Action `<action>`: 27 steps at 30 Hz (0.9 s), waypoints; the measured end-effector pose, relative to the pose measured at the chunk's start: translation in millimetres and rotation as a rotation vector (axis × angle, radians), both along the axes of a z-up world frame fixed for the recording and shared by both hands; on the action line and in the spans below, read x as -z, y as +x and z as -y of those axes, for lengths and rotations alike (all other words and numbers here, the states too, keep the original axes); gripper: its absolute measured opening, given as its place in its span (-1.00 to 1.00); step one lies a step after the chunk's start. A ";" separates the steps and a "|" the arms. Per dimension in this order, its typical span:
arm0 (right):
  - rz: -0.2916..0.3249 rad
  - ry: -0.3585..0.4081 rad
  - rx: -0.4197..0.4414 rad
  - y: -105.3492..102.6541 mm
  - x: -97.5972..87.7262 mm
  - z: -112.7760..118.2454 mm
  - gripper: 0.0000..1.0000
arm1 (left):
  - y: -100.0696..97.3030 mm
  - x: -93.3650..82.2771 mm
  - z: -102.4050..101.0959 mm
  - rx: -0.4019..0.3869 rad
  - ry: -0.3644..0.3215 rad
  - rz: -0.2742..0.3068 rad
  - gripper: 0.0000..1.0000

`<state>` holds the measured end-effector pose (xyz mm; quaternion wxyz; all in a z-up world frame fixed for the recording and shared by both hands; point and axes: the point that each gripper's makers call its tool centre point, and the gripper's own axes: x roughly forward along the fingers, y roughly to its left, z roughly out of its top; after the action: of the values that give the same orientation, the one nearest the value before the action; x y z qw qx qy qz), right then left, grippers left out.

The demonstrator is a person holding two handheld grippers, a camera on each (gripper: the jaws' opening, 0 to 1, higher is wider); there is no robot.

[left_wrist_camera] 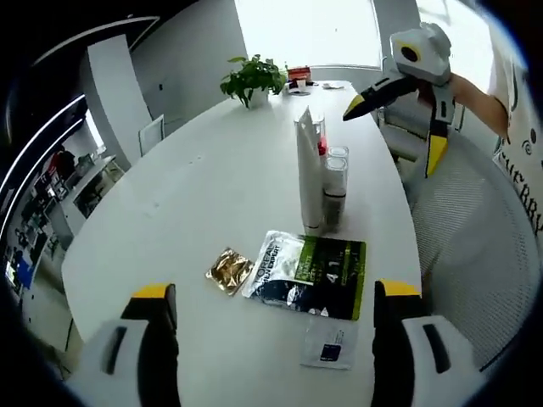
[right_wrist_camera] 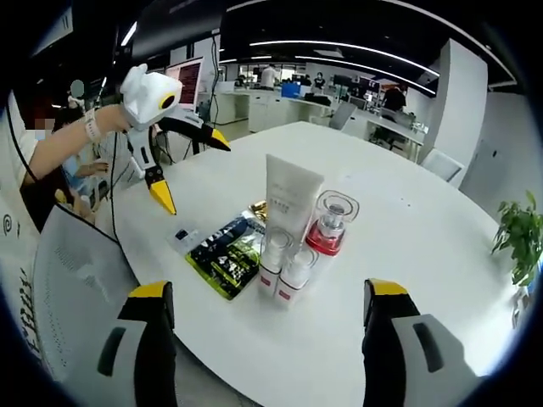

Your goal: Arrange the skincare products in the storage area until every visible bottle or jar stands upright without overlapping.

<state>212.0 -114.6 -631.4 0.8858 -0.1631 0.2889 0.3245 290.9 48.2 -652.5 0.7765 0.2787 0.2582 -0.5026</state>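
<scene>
Round white table (left_wrist_camera: pixel 195 195), skincare items grouped near its edge. In the right gripper view the tall white tube (right_wrist_camera: pixel 291 197) stands upright on its cap, with the clear jar with the red base (right_wrist_camera: pixel 330 222) just beside it on one side and two small white bottles (right_wrist_camera: pixel 286 271) with red bands standing close together in front, touching or nearly so. Dark green sachet (right_wrist_camera: pixel 225 254) lies flat on the table next to the bottles, a gold sachet partly hidden behind it; a small clear packet (right_wrist_camera: pixel 181 236) sits beyond, toward the table edge.

Left gripper (left_wrist_camera: pixel 276 318) — jaws wide apart, nothing between them, hovering low over the table short of the flat packets. In its own view the gold sachet (left_wrist_camera: pixel 229 270) lies just beside the green one (left_wrist_camera: pixel 310 273), and the tube (left_wrist_camera: pixel 309 170) stands further on.

Right gripper (right_wrist_camera: pixel 265 315) — jaws likewise spread and empty, held off the table edge, facing the upright group.

Potted plant (left_wrist_camera: pixel 252 79) at the far end of the table, well apart from the products
</scene>
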 end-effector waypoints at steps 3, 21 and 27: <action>-0.005 0.001 0.007 0.2 1.3 1.2 0.85 | 5.6 1.6 2.4 0.029 0.026 0.013 0.78; -0.030 0.009 0.060 0.8 8.1 5.8 0.84 | 48.5 26.1 7.4 0.139 0.115 0.014 0.44; -0.036 0.009 0.070 -0.3 8.8 3.2 0.83 | 63.3 32.6 11.7 0.166 0.135 0.016 0.33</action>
<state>211.8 -117.8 -640.3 0.8922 -0.1428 0.3086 0.2973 354.2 36.5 -685.1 0.7136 0.3547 0.2612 -0.5447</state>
